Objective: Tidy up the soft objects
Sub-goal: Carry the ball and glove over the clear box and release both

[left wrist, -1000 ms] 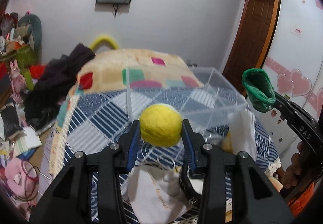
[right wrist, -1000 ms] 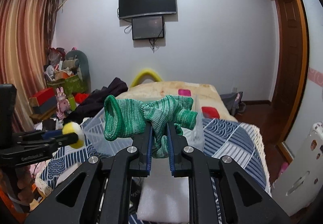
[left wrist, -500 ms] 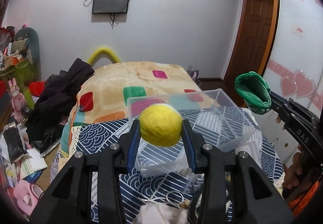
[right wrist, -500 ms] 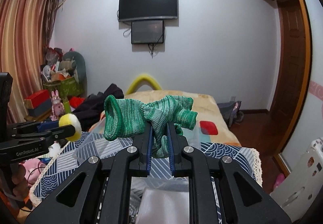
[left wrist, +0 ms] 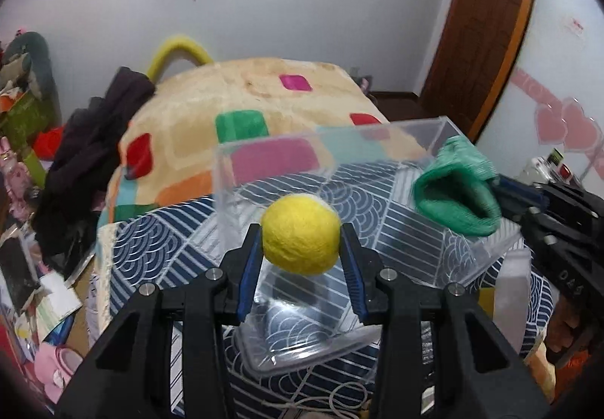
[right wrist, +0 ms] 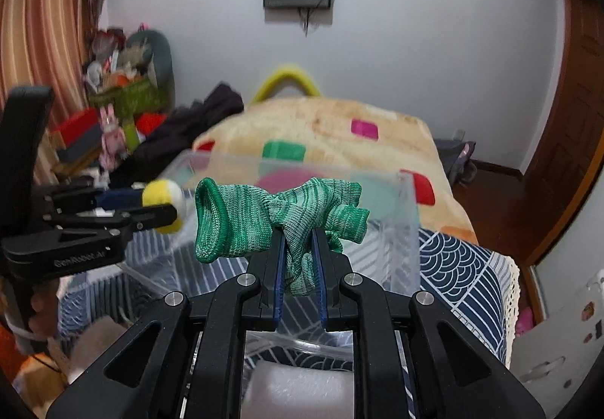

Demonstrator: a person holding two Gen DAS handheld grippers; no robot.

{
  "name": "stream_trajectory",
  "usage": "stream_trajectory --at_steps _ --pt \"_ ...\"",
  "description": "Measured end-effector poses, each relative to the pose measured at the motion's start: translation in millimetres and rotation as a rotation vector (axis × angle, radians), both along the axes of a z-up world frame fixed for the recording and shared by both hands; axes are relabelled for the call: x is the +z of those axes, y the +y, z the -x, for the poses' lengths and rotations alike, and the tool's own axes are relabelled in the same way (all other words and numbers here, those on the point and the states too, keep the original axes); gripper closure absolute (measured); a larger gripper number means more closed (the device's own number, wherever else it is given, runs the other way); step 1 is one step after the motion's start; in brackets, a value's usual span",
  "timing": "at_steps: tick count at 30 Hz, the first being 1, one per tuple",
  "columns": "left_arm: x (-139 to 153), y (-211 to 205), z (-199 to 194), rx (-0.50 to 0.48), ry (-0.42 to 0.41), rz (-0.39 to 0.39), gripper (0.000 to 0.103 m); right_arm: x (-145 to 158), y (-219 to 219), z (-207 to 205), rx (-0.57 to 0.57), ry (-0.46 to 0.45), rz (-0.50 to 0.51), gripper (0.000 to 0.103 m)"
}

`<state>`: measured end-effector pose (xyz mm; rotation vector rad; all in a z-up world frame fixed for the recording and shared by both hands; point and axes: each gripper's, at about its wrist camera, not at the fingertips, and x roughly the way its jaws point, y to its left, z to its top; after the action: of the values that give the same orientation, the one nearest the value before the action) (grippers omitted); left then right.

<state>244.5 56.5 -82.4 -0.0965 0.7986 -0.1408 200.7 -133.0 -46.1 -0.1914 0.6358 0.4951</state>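
Observation:
My left gripper (left wrist: pixel 301 249) is shut on a yellow felt ball (left wrist: pixel 301 233), held just over the near edge of a clear plastic box (left wrist: pixel 381 134) on the blue patterned cloth. My right gripper (right wrist: pixel 297 243) is shut on a green knitted sock (right wrist: pixel 241 219), held above the box (right wrist: pixel 406 226). In the left wrist view the sock (left wrist: pixel 455 198) hangs over the box's right side. In the right wrist view the left gripper (right wrist: pixel 166 207) with the ball (right wrist: pixel 160 194) is at the left.
The box stands on a table covered with blue patterned cloth (left wrist: pixel 162 241), in front of a bed with a beige patchwork blanket (left wrist: pixel 245 90). A white foam piece (right wrist: pixel 298 390) lies below my right gripper. Dark clothes (left wrist: pixel 87 154) and clutter lie at the left.
Both grippers have moved forward and down toward the clear box, each still holding its object. The ball now hangs at the box's near edge and the sock over its right side.

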Motion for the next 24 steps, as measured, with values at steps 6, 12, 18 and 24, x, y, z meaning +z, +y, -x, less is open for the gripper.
stream_trajectory --at_steps 6,12,18,24 --pt "-12.3 -7.2 -9.0 -0.008 0.043 -0.047 0.062 -12.6 2.1 -12.6 0.033 0.094 0.066 0.086" --pt "-12.0 -5.3 -7.4 0.007 0.054 -0.033 0.058 -12.5 0.7 -10.5 0.031 0.095 0.075 0.083" --pt "5.2 -5.8 7.9 0.033 -0.002 -0.044 0.038 0.6 -2.6 -4.4 0.028 0.051 0.046 0.066" --pt "33.5 -7.6 31.6 0.046 -0.061 -0.015 0.017 24.8 -9.2 13.4 0.014 -0.039 0.002 0.042"
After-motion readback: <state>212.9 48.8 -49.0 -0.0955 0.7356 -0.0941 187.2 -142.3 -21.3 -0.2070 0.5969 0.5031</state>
